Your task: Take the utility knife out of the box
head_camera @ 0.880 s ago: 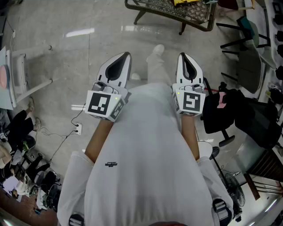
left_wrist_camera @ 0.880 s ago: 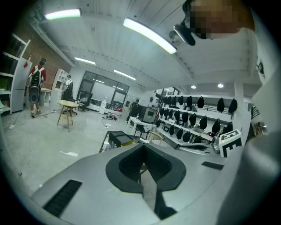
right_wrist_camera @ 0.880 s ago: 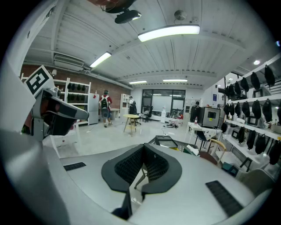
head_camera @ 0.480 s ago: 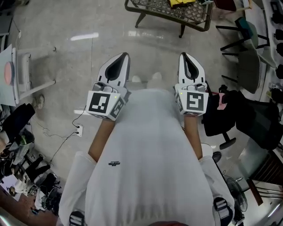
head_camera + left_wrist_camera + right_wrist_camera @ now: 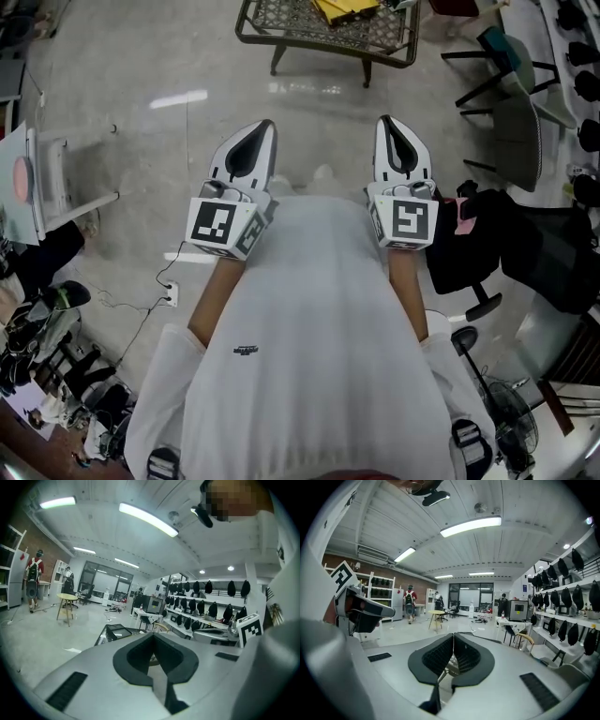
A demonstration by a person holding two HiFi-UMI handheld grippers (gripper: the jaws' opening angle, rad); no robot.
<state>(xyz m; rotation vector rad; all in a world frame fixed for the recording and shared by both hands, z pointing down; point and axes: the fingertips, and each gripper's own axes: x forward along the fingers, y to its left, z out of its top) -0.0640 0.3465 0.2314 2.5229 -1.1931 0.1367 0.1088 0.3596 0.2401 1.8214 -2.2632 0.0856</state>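
No box and no utility knife can be made out in any view. In the head view my left gripper (image 5: 264, 126) and my right gripper (image 5: 388, 122) are held side by side in front of the person's white shirt, pointing ahead over the floor. Both have their jaws together with nothing between them. The left gripper view shows its tips (image 5: 152, 634) meeting, and the right gripper view shows the same for its tips (image 5: 453, 635). A dark low table (image 5: 323, 28) with a patterned top and something yellow on it stands ahead.
A black office chair (image 5: 487, 239) with a bag stands close on the right, more chairs (image 5: 511, 103) beyond it. White furniture (image 5: 47, 183) and clutter with cables lie on the left. Shelves of dark headgear (image 5: 569, 569) line the right wall; people (image 5: 409, 603) stand far off.
The low table has come further into view at the top and the floor has slid down the picture. Both grippers keep their place in front of the body, still closed.
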